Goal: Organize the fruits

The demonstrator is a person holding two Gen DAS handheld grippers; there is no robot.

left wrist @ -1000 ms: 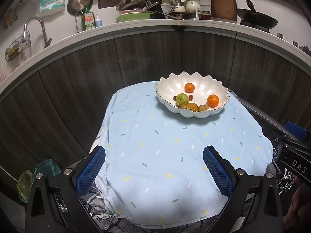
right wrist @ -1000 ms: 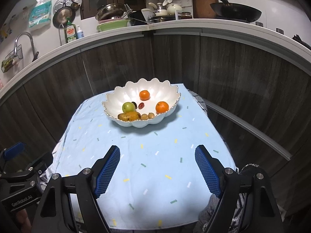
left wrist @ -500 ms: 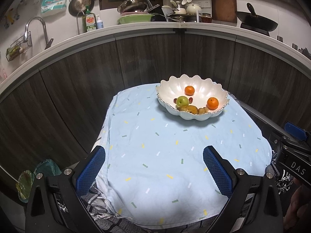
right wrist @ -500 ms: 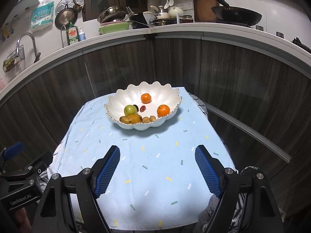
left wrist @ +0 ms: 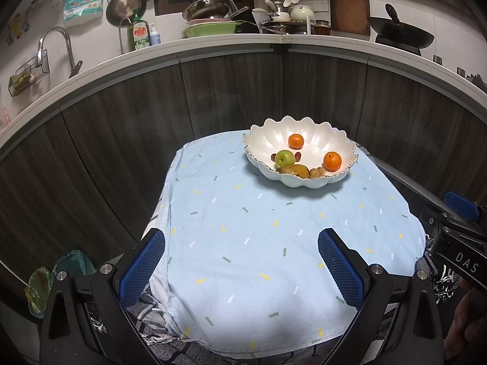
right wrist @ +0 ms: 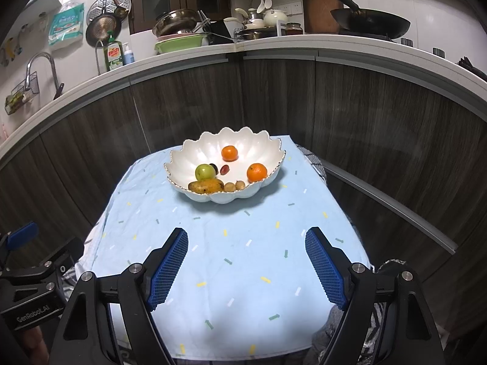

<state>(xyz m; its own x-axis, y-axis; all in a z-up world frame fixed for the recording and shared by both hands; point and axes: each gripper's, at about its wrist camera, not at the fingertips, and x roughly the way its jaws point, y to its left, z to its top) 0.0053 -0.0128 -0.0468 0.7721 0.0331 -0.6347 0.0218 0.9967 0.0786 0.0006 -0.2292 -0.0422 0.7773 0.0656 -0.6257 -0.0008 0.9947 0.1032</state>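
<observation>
A white scalloped bowl (left wrist: 341,140) (right wrist: 188,155) stands at the far end of a small table covered by a light blue cloth (left wrist: 274,243) (right wrist: 243,258). In it lie two oranges (left wrist: 332,161) (right wrist: 256,172), a green apple (left wrist: 285,158) (right wrist: 204,171), a yellow-brown mango (left wrist: 292,170) (right wrist: 205,185), small brown round fruits (left wrist: 316,172) (right wrist: 234,186) and a dark red grape (right wrist: 224,169). My left gripper (left wrist: 242,240) is open and empty over the near end of the cloth. My right gripper (right wrist: 246,240) is open and empty there too, well short of the bowl.
Dark wood cabinet fronts (left wrist: 213,97) curve behind the table under a white counter (left wrist: 213,44) with pans, dishes, a dish-soap bottle (left wrist: 139,34) and a sink tap (left wrist: 56,45). A metal rail (right wrist: 389,203) runs along the table's right side. Glass dishes (left wrist: 45,283) lie low left.
Both grippers have tilted or drawn back slightly, so the bowl sits a little higher in both views. The jaws stay open and the fruits have not moved.
</observation>
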